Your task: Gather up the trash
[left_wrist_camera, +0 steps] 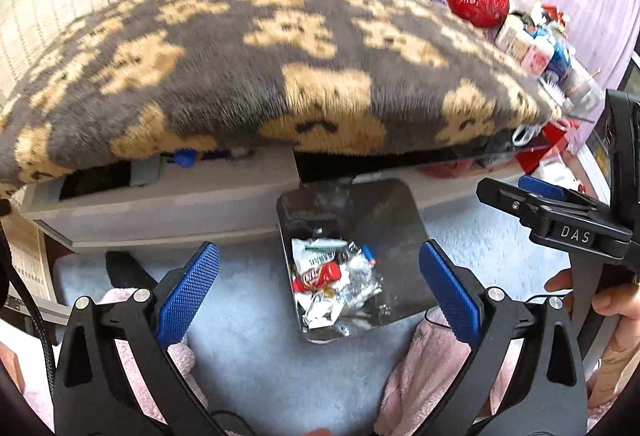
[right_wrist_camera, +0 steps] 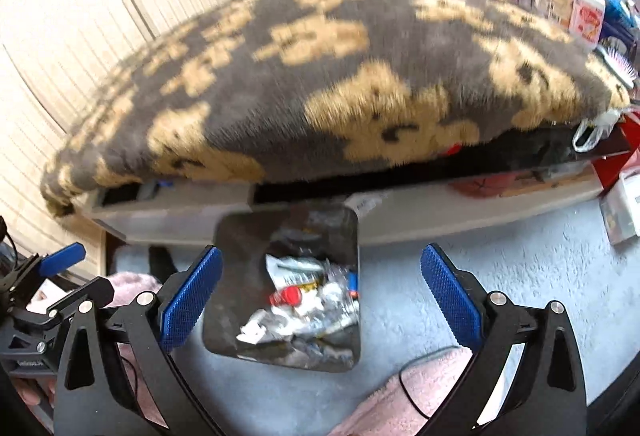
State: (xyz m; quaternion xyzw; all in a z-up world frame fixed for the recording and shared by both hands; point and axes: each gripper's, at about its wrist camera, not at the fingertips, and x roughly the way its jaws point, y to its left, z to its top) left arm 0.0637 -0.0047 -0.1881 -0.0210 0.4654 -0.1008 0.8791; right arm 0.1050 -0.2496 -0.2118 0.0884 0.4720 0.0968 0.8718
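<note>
Clearly both grippers are empty at this moment. The left gripper (left_wrist_camera: 319, 288) has its blue pads spread wide with nothing between them, and the right gripper (right_wrist_camera: 321, 292) is spread just as wide, also carrying nothing. Each hangs above the dark bin (left_wrist_camera: 404, 300), which stands on the pale blue carpet (left_wrist_camera: 256, 356) between the person's knees in pink fleece (left_wrist_camera: 424, 368). That placement looks deliberate: with the bin directly below both tools, either one can let go of a piece without reaching sideways.

Inside the bin lies the collected trash (left_wrist_camera: 332, 280), a heap of crumpled white and clear wrappers with one red packet (left_wrist_camera: 318, 276) on top; in the right wrist view the same heap (right_wrist_camera: 304, 304) sits toward the far right part of the bin (right_wrist_camera: 228, 316). The right gripper also shows at the edge of the left view, up and to the right, near the low table.

Beyond the bin runs a low grey table (left_wrist_camera: 180, 204) with a bear-patterned blanket (left_wrist_camera: 248, 76) draped over it, its edge hanging over the front lip. At the far right end stands a clutter of bottles, boxes and a red basket (left_wrist_camera: 478, 4). I judge that any remaining rubbish would be around there, though none is plainly identifiable.
</note>
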